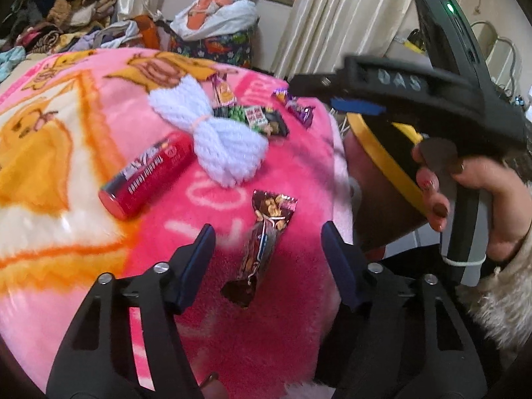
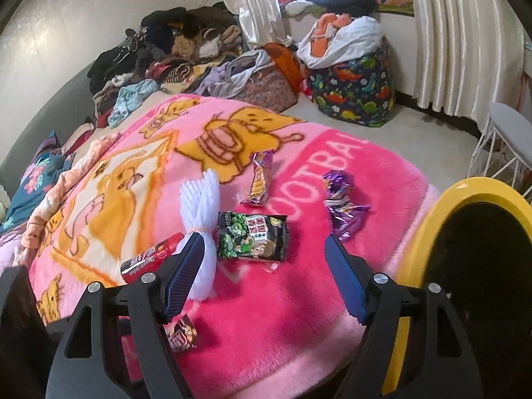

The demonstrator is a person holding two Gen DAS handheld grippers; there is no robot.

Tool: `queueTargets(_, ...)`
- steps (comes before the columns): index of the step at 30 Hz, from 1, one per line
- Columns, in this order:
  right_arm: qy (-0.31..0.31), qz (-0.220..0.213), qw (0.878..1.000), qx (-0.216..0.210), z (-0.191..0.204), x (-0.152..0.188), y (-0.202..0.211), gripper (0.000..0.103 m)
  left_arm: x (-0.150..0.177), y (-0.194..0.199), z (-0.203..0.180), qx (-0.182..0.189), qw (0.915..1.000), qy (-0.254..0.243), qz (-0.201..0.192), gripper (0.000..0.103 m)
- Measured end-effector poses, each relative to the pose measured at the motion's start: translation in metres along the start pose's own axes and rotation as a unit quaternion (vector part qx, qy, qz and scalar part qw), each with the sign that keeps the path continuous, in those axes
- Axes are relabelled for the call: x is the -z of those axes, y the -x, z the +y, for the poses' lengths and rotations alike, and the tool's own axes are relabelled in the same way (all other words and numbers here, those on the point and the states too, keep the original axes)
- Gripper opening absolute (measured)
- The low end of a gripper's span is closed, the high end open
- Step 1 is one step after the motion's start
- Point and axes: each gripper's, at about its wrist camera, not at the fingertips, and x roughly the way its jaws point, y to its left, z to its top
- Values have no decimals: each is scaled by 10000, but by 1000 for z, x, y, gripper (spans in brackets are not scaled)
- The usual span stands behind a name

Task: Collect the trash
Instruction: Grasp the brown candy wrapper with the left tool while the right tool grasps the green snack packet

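Pink and fluffy, the blanket (image 1: 259, 332) is covering the bed, and four wrappers are lying on it. Nearest, the left tool (image 1: 267, 252) is hanging wide open with nothing in it, one finger on each side of the brown nut wrapper (image 1: 262, 242), not touching it. The right tool (image 2: 262, 266) is open and empty too, sitting over the blanket just before the black and green snack bag (image 2: 252, 236).

A bit farther, one red tube (image 1: 146, 179) is lying tilted beside one white yarn bundle (image 1: 212, 133). Past them are the purple crumpled wrapper (image 2: 342, 202) and the purple and orange candy wrapper (image 2: 261, 183).

One yellow-rimmed bin (image 2: 432, 219) is standing at the right edge of the bed.

The left view is showing the person's right hand (image 1: 482, 193) holding the right tool's handle. The right view is not showing that, but it is showing a dinosaur-print basket (image 2: 355, 89) full of laundry, one white wire stool (image 2: 505, 139), and a big clothes pile (image 2: 173, 53) far back by the wall.
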Motion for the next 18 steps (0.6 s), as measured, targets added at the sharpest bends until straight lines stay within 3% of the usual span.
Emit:
queueTargets(8, -137, 383, 9992, 8, -4, -5, -43, 65, 5, -19, 5, -191, 9993, -32, 330, 30)
queueTargets(13, -392, 763, 9963, 26, -11, -3, -70, 64, 5, -19, 12, -171, 9992, 70, 348, 21)
queueTargets(16, -341, 873, 9956, 76, -11, 1, -80, 55, 6, -20, 13, -175, 9992, 99, 349, 19)
queueTargets(18, -259, 849, 9960, 74, -10, 3, -80, 41, 6, -20, 12, -186, 9991, 99, 355, 19)
